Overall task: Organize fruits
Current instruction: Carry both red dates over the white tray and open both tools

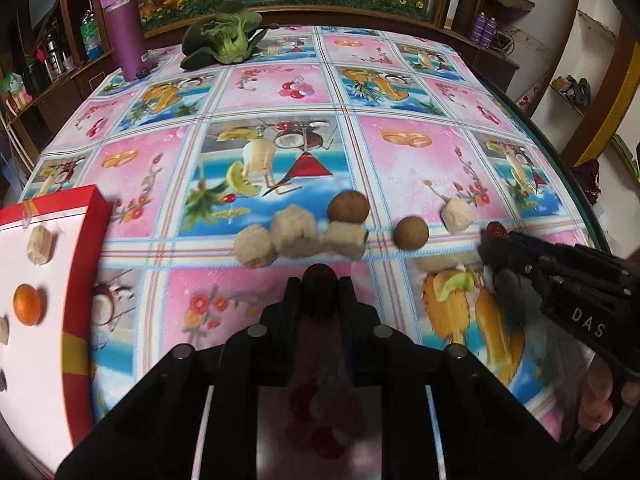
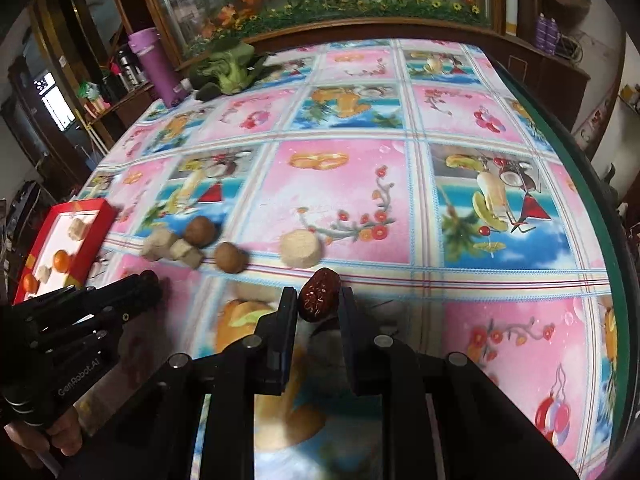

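Left gripper: my jaws clamp 1 dark red fruit.
Right gripper: my jaws pinch 1 red date.
Counter: 2 brown fruits, pale chunks beyond.
Red box: far left, holding 1 orange.

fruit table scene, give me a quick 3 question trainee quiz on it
1. True or false: the left hand-held gripper is shut on a dark red fruit.
2. What does the right hand-held gripper grip? A) red date B) an orange C) a brown round fruit
3. Fill in: the orange lies in the red-rimmed ____, not on the tablecloth.

Key: 1 true; 2 A; 3 box. The two brown round fruits lie loose among pale chunks.
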A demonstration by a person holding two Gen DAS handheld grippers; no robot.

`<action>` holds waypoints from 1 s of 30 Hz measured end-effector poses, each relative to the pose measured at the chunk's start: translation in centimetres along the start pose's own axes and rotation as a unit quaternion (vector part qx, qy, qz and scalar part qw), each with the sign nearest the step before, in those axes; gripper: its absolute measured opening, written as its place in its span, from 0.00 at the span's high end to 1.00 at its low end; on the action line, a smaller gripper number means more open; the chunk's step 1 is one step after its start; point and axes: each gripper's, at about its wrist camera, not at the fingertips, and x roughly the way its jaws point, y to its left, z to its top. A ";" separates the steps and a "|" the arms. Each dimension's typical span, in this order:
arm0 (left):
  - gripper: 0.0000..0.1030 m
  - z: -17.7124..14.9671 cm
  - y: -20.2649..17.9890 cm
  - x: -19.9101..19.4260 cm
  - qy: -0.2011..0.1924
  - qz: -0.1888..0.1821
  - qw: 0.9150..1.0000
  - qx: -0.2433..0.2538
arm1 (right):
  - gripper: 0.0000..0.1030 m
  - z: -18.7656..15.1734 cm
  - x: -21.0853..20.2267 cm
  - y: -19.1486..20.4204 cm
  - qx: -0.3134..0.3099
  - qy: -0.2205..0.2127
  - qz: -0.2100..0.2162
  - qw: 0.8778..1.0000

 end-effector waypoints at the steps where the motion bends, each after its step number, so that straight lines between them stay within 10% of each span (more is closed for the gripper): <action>1: 0.81 -0.3 0.3 -0.6 -0.003 -0.004 1.000 -0.001 | 0.81 0.0 -0.4 0.6 -0.005 -0.002 0.004 1.000; 14: 0.81 -4.7 9.3 -12.0 -0.114 0.066 0.990 -0.038 | 0.82 -0.7 -2.9 15.9 -0.150 -0.037 0.098 0.983; 30: 0.81 -10.1 20.7 -14.6 -0.125 0.162 0.971 -0.124 | 0.82 -1.8 1.3 30.0 -0.207 0.015 0.174 0.963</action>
